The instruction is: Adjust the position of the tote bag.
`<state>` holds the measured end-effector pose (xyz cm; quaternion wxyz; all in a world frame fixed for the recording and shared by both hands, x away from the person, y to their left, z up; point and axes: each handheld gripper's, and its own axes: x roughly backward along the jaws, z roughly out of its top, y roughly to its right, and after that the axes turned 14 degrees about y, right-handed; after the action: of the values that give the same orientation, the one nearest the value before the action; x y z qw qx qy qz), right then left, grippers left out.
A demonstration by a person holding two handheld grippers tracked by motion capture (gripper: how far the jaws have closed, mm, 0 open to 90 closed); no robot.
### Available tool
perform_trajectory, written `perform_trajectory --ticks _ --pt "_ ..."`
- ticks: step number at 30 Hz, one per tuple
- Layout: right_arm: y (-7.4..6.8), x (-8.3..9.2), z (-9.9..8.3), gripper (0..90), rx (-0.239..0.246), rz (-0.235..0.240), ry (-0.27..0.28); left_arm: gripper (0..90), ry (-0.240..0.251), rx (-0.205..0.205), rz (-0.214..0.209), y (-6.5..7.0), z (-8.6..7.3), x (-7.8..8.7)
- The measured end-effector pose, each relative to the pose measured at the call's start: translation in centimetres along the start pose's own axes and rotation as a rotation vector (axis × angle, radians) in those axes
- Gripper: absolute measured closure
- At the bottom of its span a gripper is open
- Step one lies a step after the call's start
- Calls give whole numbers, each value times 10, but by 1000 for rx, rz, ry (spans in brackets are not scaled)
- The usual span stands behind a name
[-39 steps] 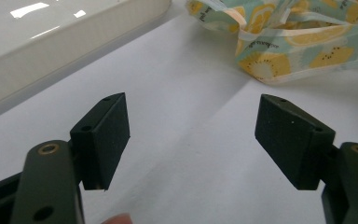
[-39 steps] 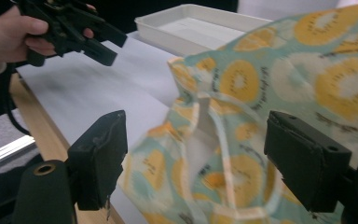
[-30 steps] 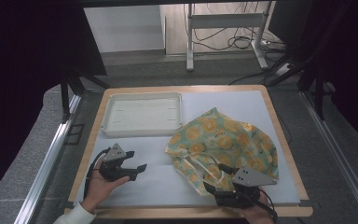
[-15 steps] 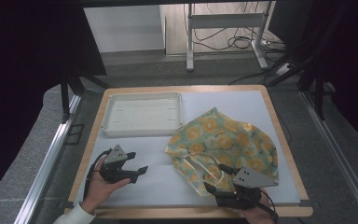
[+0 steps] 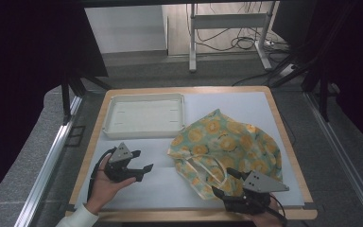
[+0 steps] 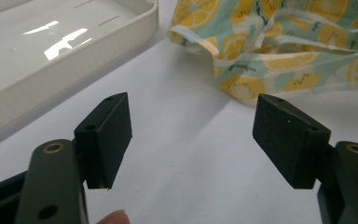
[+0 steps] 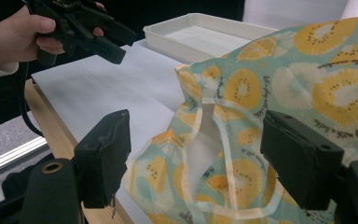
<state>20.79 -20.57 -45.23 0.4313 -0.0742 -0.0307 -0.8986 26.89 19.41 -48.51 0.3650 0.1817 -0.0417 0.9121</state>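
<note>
Cloth bag (image 5: pixel 227 149) with a lemon and kiwi print lies crumpled on the white surface (image 5: pixel 170 184), right in front of the right tongs (image 5: pixel 224 182) and off to the far right of the left tongs (image 5: pixel 141 164). Work looks barely started, my read: bag not gripped, not flattened or folded, and the white tray (image 5: pixel 144 115) beyond the left tongs holds nothing. Everything is left to do. Right tongs (image 7: pixel 193 158) are released, jaws spread wide, with the bag's mouth and pale trim handle (image 7: pixel 223 140) between and just ahead of them, pads not pressing cloth. Left tongs (image 6: pixel 193 135) also released, jaws wide over bare surface, bag edge (image 6: pixel 242 88) near but apart. Left hand (image 5: pixel 108 182) comes in low from the near edge, tongs aimed across toward the bag. Right hand sits at the near edge, mostly hidden under its tongs, pointing away and slightly left into the bag opening.
</note>
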Motion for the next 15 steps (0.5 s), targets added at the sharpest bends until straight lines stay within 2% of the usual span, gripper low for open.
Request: perform_trajectory --ticks 15 --pt "-1 3 0 248 -5 -22 -5 293 17 13 -14 -4 9 -1"
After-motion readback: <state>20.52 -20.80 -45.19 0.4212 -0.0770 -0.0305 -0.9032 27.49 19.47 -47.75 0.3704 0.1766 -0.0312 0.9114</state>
